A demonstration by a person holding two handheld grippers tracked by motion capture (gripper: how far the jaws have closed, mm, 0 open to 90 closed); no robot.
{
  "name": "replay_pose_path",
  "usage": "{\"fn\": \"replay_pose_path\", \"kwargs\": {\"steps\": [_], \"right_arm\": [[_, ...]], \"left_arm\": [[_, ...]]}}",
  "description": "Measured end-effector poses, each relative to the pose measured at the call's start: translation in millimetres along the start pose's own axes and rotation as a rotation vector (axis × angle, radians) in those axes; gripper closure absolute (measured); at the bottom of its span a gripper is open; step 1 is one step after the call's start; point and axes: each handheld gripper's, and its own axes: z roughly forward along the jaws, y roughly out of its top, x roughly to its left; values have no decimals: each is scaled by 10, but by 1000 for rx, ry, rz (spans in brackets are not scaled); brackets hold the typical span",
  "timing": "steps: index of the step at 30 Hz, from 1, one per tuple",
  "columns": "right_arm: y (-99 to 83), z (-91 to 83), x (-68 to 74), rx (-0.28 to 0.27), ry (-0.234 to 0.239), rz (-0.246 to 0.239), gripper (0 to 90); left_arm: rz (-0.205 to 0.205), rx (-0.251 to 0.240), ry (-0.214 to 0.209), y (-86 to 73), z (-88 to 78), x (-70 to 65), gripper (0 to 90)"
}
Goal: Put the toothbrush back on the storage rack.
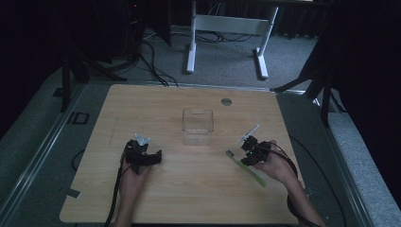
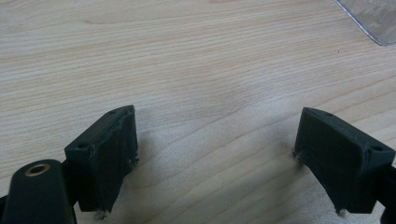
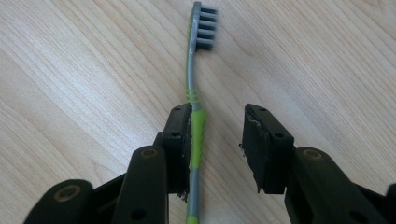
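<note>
Right gripper [image 3: 217,149] straddles the toothbrush [image 3: 194,116] handle, jaws apart and not yet clamped, ready to pinch it; left gripper [image 2: 215,154] rests open, clear of the clear box [image 1: 197,126].

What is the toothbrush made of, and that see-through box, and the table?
The toothbrush looks like smooth grey plastic with a green, ribbed, rubbery-looking grip and dark bristles. The box seems to be clear hard plastic, since the table shows through its walls. The table looks like pale wood or a wood-look coating with grain lines; which one is unclear.
</note>
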Motion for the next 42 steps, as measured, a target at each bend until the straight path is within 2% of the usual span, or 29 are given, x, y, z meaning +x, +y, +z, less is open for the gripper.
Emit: {"fn": "replay_pose_path", "kwargs": {"steps": [42], "right_arm": [[57,128,38,115,38,-19,701]], "left_arm": [[0,0,0,0,0,0,137]]}}
